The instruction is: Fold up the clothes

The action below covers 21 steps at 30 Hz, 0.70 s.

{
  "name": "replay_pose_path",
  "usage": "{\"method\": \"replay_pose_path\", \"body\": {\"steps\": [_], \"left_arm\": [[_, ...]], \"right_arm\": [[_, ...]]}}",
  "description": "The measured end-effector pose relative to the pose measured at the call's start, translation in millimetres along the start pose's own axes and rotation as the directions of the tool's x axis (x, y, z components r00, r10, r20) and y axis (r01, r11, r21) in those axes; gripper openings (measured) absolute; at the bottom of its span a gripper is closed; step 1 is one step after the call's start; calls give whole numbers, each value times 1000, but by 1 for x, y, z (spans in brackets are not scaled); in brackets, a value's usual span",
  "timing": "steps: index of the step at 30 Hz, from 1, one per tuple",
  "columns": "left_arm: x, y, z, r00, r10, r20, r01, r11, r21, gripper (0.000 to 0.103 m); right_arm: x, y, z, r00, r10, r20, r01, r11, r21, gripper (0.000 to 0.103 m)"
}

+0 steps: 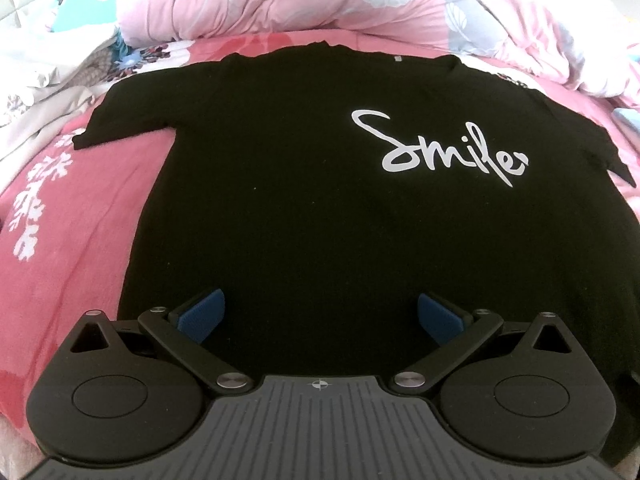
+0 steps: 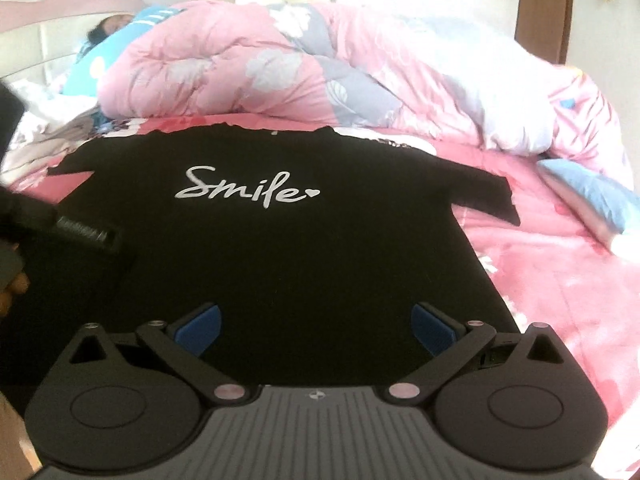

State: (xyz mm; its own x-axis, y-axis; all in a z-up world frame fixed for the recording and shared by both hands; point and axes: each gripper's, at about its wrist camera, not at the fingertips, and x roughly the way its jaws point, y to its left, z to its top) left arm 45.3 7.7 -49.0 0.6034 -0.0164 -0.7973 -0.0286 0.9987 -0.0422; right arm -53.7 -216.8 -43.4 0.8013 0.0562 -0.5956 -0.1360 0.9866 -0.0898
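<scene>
a black short-sleeved cotton t-shirt [image 1: 304, 208] with the white script word "smile" [image 1: 440, 148] printed on its chest lies spread flat, front up, on a red-pink floral bedsheet [image 1: 80, 232], its neckline at the far end and its hem nearest the cameras; both sleeves are laid out to the sides. the left gripper [image 1: 320, 316] hangs over the lower part of the shirt with its two blue ribbed finger pads [image 1: 202, 314] spread wide apart, nothing between them, and whether the tips touch the cloth cannot be told. the right gripper [image 2: 316, 326] hangs likewise over the lower part of the same shirt [image 2: 304, 248], its blue pads [image 2: 200, 328] just as widely parted and empty; here the shirt's right edge runs just beside the right-hand pad. at the left edge of the right wrist view a dark blurred shape, part of the other gripper, juts in over the shirt, with a bit of a hand [image 2: 14, 292] below it. behind the shirt a bunched pink quilt with grey-white flowers [image 2: 280, 68] is heaped across the bed, and a pale blue cloth [image 2: 596, 196] lies on the sheet well to the right
</scene>
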Motion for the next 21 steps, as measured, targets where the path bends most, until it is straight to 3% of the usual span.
{"method": "replay_pose_path", "body": {"steps": [7,21], "left_arm": [[0,-2,-1,1000,11,3,-11,1000,5,103],[0,-1,-2,1000,11,14,-11,1000,7,103]], "right_arm": [[-10,-4,-10,1000,-6,13,6,1000,14,103],[6,-6,4,999,23,46,-24,999,36,102]]}}
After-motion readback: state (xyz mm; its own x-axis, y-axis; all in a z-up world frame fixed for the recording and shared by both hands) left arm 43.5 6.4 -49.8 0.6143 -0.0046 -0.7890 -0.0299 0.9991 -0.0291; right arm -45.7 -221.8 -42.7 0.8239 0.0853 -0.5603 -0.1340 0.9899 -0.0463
